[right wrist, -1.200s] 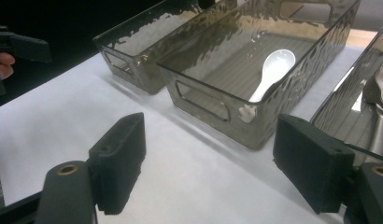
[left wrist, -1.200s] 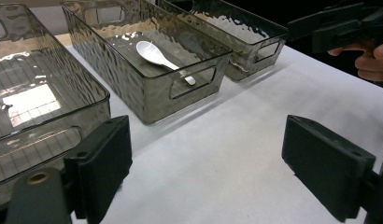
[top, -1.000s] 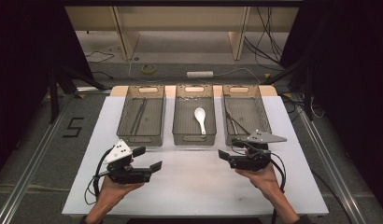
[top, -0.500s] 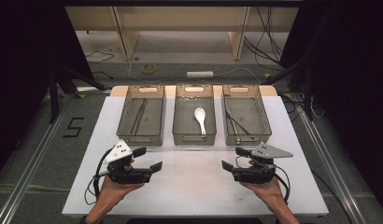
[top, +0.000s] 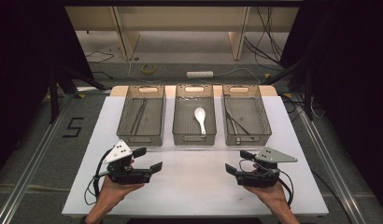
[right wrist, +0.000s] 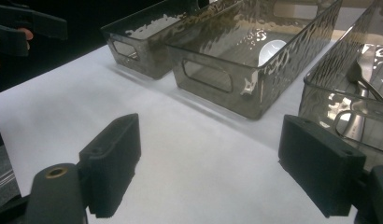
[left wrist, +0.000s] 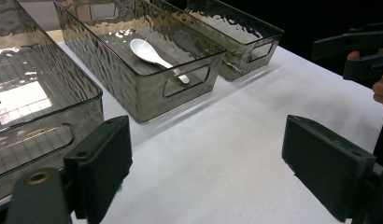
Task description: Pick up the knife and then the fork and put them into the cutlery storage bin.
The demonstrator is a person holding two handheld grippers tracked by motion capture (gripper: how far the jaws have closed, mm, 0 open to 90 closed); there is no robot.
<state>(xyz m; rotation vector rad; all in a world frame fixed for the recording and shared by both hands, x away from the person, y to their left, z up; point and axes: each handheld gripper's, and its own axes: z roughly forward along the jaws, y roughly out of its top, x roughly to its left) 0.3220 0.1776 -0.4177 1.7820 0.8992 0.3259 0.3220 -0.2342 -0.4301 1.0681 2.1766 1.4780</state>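
Three smoky clear bins stand in a row on the white table (top: 194, 189). The left bin (top: 139, 139) holds thin dark sticks (top: 138, 114). In the middle bin (top: 194, 139) lies a white spoon (top: 200, 119) (left wrist: 150, 52) (right wrist: 271, 50). Metal utensils (top: 234, 122) (right wrist: 362, 79) rest in the right bin (top: 248, 139). My left gripper (top: 148, 159) (left wrist: 206, 172) is open and empty, in front of the left bin. My right gripper (top: 238, 162) (right wrist: 208, 168) is open and empty, in front of the right bin. Both point inward over bare table.
Metal rails (top: 35, 158) run along both sides of the table. Cables and a roll of tape (top: 149, 68) lie on the floor beyond it. Bare white surface spans between the grippers and the bins' front walls.
My right gripper has moved slightly toward the table's near edge and to the right. The left gripper has stayed put.
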